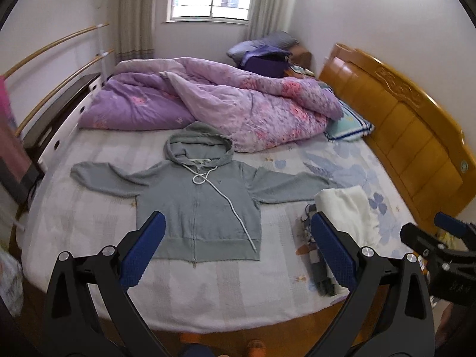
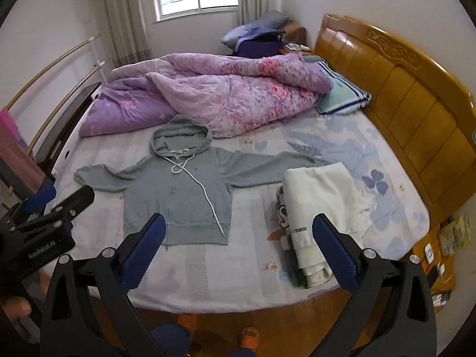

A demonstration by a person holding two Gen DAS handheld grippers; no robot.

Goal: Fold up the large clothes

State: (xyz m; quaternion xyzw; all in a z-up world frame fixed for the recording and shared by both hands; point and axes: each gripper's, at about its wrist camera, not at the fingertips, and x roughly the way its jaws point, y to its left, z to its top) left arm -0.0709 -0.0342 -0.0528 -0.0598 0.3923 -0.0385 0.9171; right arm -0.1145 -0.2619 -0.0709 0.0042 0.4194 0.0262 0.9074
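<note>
A gray zip hoodie [image 1: 197, 202] lies flat on the bed sheet [image 1: 98, 217], front up, both sleeves spread out, hood toward the purple quilt [image 1: 226, 101]; its white drawstring [image 1: 229, 200] trails down the front; the left gripper [image 1: 238, 238] and right gripper [image 2: 238, 238] hang above the near edge, both wide open, holding nothing; folded clothes [image 2: 321, 205] sit to the hoodie's right.

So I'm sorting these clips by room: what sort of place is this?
A home bedroom, most likely. A bed with a carved wooden headboard fills the room, with a rumpled purple quilt and a pillow on it. A grey hoodie lies spread flat on the sheet.
</note>
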